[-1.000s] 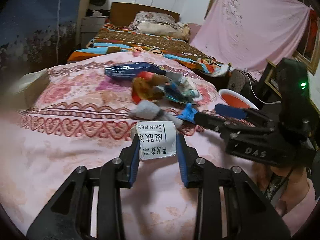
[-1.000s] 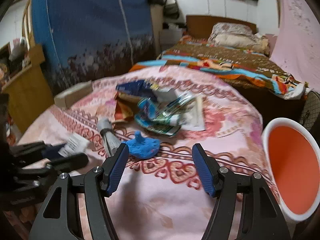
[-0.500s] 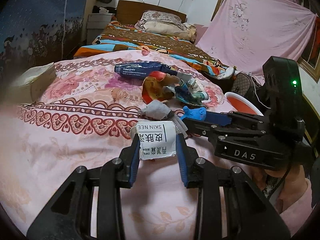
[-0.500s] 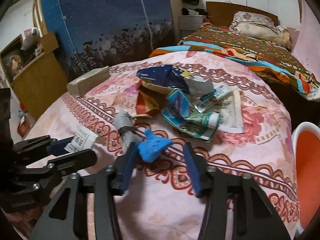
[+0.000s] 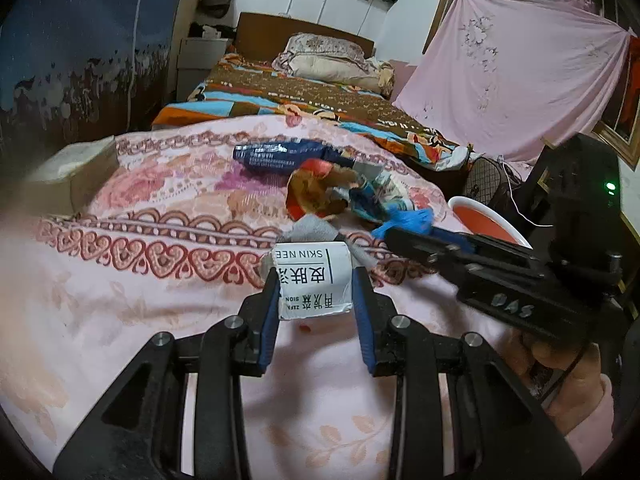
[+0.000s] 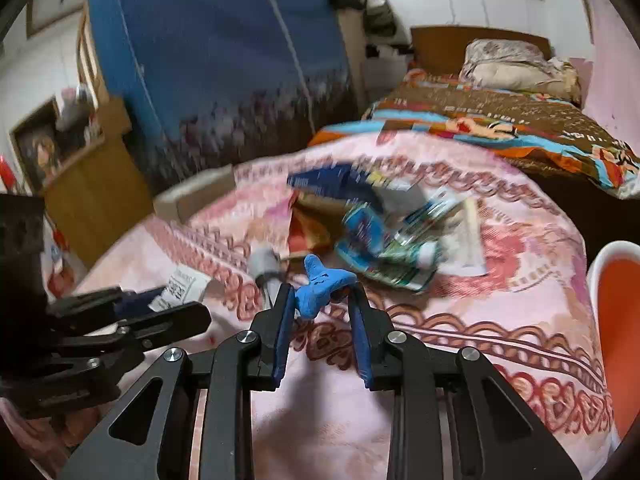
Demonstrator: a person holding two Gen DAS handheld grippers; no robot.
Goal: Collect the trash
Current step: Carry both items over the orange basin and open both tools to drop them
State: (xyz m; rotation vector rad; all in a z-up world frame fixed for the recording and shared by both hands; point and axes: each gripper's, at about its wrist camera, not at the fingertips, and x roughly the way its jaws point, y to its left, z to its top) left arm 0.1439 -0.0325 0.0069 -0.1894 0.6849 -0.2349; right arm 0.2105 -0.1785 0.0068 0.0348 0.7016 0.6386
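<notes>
A white packet (image 5: 308,292) with black print is clamped in my left gripper (image 5: 314,276), which is shut on it just above the pink bedspread (image 5: 140,280). To its right, my right gripper (image 6: 320,296) has its jaws closing on a crumpled blue scrap (image 6: 320,284), which sits between the pads and touches both. The left wrist view shows that scrap (image 5: 404,218) at the right gripper's tips. Behind lies a pile of wrappers (image 5: 320,192), with a dark blue bag (image 5: 280,154) and a grey roll (image 5: 312,232).
An orange bin with a white rim (image 6: 596,264) stands off the bed's right edge. A cardboard box (image 5: 68,172) rests at the bed's left side. A second bed with a patterned quilt (image 5: 320,96) is behind, and a wooden cabinet (image 6: 88,184) stands left.
My right gripper came forward over the blue scrap and narrowed its jaws around it. The left gripper kept still with the white packet.
</notes>
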